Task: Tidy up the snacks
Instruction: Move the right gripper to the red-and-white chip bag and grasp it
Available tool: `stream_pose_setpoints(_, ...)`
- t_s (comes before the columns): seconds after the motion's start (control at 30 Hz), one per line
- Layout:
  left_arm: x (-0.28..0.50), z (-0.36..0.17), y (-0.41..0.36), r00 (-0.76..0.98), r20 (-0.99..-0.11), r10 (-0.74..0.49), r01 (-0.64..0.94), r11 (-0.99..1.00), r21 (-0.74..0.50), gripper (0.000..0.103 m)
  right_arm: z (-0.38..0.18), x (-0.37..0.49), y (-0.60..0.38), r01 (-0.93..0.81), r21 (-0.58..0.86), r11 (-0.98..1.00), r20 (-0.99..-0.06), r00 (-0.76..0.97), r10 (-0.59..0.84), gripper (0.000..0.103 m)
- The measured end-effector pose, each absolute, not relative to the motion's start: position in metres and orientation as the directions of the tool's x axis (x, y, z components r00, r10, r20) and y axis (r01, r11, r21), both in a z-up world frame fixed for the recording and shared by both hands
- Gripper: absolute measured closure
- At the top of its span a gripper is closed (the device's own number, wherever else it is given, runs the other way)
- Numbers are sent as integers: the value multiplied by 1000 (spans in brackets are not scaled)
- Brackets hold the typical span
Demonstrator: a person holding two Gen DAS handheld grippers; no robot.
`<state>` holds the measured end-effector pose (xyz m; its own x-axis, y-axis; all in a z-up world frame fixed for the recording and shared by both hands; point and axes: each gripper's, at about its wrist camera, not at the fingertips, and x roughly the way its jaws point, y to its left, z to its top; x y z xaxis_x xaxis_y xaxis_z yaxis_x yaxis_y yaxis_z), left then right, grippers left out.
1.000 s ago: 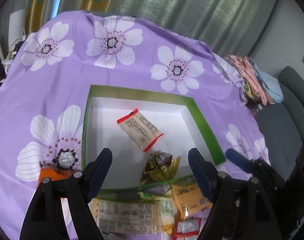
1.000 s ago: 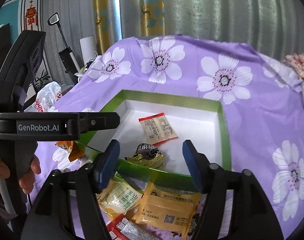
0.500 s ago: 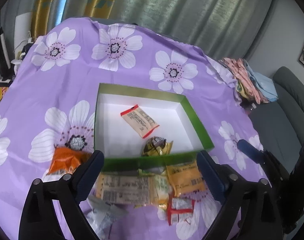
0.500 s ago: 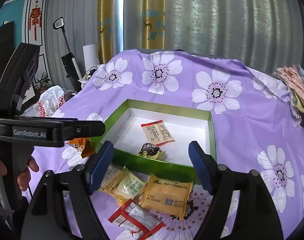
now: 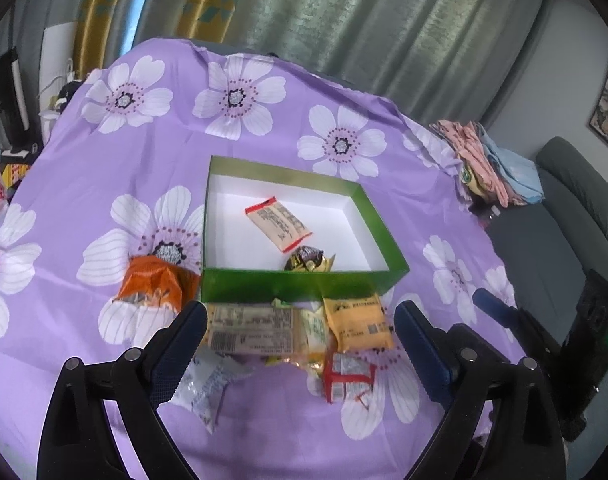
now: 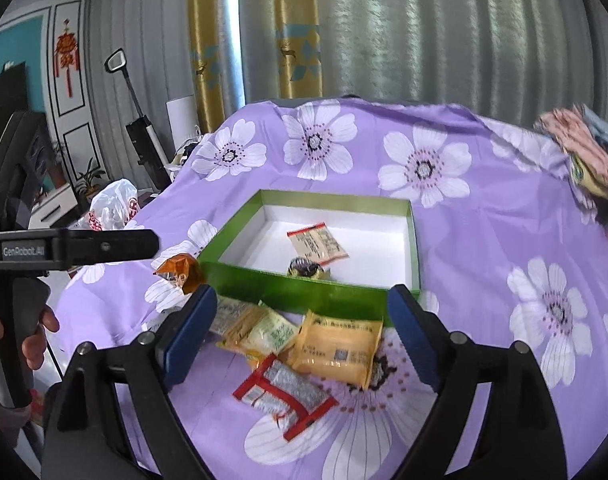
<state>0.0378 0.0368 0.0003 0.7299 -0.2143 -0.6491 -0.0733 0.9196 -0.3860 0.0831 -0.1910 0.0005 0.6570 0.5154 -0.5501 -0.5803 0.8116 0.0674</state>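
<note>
left wrist view: beige packet lies diagonal in green box; both jaws empty, right's opening.

One green box holds two snacks; six packets lie outside it on one cloth.

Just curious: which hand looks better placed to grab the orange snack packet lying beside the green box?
Probably the left. The orange packet lies just beyond its left finger; from the right gripper it sits far off to the side.

Dark sweet half-hidden behind box wall, packet print unreadable
</note>
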Motion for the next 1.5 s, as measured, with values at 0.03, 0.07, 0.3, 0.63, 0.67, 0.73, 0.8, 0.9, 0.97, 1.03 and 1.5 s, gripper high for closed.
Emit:
stream_pose_setpoints(0.03, 36, -1, 36, 728, -651, -215, -74, 920, -386, 8, -1, 83, -194, -576, 78, 814, -556, 653, 515, 15)
stream_pose_setpoints(0.07, 35, -2, 35, 725, -654, -216, -74, 920, -386, 8, -3, 82, -198, -569, 87, 818, -561, 650, 512, 15)
stream_pose_setpoints(0.3, 29, -22, 18, 676, -693, -249, -54, 922, -384, 8, -25, 73, -212, -546, 117, 830, -617, 615, 491, 15)
stream_pose_setpoints(0.63, 32, -58, -17, 583, -763, -280, -19, 934, -357, 8, -68, 60, -210, -553, 167, 817, -701, 516, 492, 15)
stream_pose_setpoints(0.67, 32, -61, -20, 574, -769, -281, -14, 936, -353, 8, -73, 60, -210, -551, 170, 817, -708, 508, 490, 15)
stream_pose_setpoints(0.73, 35, -67, -26, 555, -782, -283, -6, 939, -344, 8, -80, 61, -210, -547, 174, 819, -721, 496, 484, 15)
stream_pose_setpoints(0.8, 37, -71, -30, 538, -792, -287, 0, 940, -340, 8, -86, 62, -210, -543, 177, 821, -731, 486, 479, 15)
stream_pose_setpoints(0.9, 39, -77, -35, 521, -804, -288, 4, 942, -335, 8, -92, 63, -211, -538, 185, 822, -740, 474, 477, 15)
stream_pose_setpoints(0.97, 41, -79, -37, 513, -808, -291, 8, 942, -334, 8, -96, 65, -212, -534, 189, 824, -744, 470, 475, 15)
stream_pose_setpoints(1.03, 43, -81, -39, 505, -812, -292, 14, 944, -330, 8, -98, 68, -212, -530, 192, 826, -748, 465, 473, 15)
stream_pose_setpoints(1.5, 65, -95, -50, 462, -827, -320, 15, 935, -353, 8, -116, 83, -217, -530, 256, 808, -758, 409, 508, 17)
